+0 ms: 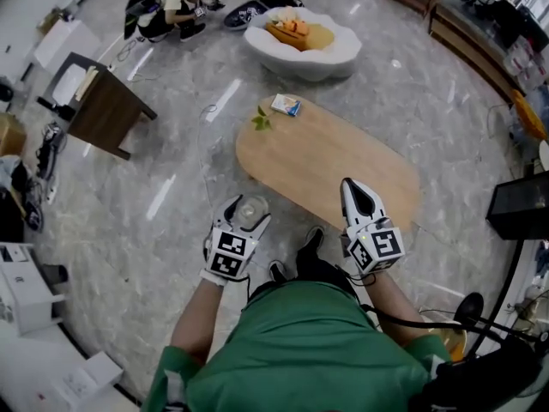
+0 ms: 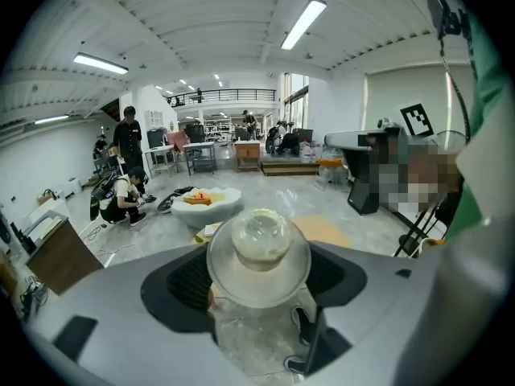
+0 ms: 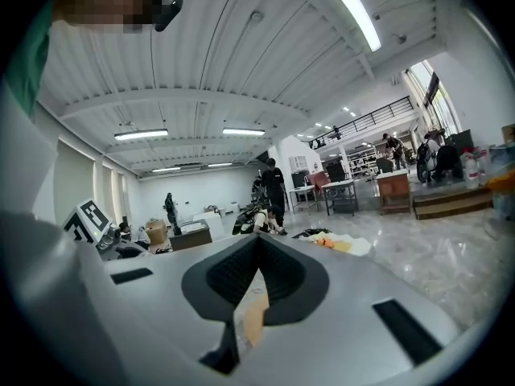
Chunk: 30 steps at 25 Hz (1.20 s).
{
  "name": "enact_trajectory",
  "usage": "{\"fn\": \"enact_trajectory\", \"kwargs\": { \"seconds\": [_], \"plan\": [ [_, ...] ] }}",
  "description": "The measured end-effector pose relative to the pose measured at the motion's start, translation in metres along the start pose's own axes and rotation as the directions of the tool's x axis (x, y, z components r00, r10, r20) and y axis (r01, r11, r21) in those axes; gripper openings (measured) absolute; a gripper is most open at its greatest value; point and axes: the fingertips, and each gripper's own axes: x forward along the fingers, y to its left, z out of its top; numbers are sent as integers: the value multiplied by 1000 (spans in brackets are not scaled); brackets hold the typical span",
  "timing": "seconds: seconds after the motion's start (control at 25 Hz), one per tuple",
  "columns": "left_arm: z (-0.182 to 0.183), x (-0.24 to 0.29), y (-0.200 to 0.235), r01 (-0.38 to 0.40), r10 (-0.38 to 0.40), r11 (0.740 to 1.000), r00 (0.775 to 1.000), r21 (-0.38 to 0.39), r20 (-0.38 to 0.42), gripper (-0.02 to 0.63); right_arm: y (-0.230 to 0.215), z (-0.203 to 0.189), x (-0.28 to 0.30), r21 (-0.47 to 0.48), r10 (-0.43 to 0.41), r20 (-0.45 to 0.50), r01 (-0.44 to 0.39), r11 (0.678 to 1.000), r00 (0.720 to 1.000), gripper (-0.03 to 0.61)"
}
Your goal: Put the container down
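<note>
Container (image 1: 250,208) is recorded as clear and round with a domed top. It is clamped between the jaws of the left gripper (image 1: 248,214), one jaw against each side. It is held off every surface, above the floor (image 1: 154,187), just off the 7 o'clock edge of the table (image 1: 334,161). In the left gripper view the container (image 2: 258,252) fills the gap between the jaws, and grey floor is seen beneath it.

The floor is noted as grey, polished stone across the whole head view. The table is oval and wooden and is placed at the centre of that view. A white shell-shaped seat (image 1: 330,57) is set beyond the table at 12 o'clock, with orange items lying in it. A dark wooden desk (image 1: 107,110) is found well apart from the table at 10 o'clock. A crouching person (image 1: 171,7) is seen at 11 o'clock, near the seat.

The right gripper (image 1: 350,185) is held over the table's near end, at about 5 o'clock. Its jaws are brought together at the tips with nothing between them, as confirmed in the right gripper view (image 3: 256,244).

A small packet (image 1: 286,105) is lying on the table's far end at 11 o'clock. A green leaf (image 1: 261,120) is lying just beside it.
</note>
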Motion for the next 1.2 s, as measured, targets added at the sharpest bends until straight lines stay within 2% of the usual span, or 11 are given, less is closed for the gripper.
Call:
{"fn": "enact_trajectory", "kwargs": {
  "seconds": [0.28, 0.64, 0.84, 0.96, 1.2],
  "plan": [
    [50, 83, 15, -23, 23, 999, 1000, -38, -17, 342, -87, 8, 56, 19, 17, -21, -16, 1000, 1000, 21],
    [88, 161, 21, -31, 30, 999, 998, -25, -61, 342, -165, 8, 96, 38, 19, -45, -18, 999, 999, 21],
    [86, 199, 33, -16, 16, 1000, 997, -1, -81, 342, -190, -1, 117, 42, -11, -62, 14, 999, 998, 21],
    [75, 226, 44, 7, -1, 999, 994, 48, -112, 342, -201, -11, 131, 42, -34, -66, 37, 998, 997, 22],
    [46, 289, 65, 103, -82, 986, 984, 129, -161, 342, -215, -36, 154, 19, -119, -108, 122, 992, 987, 21]
  ]
}}
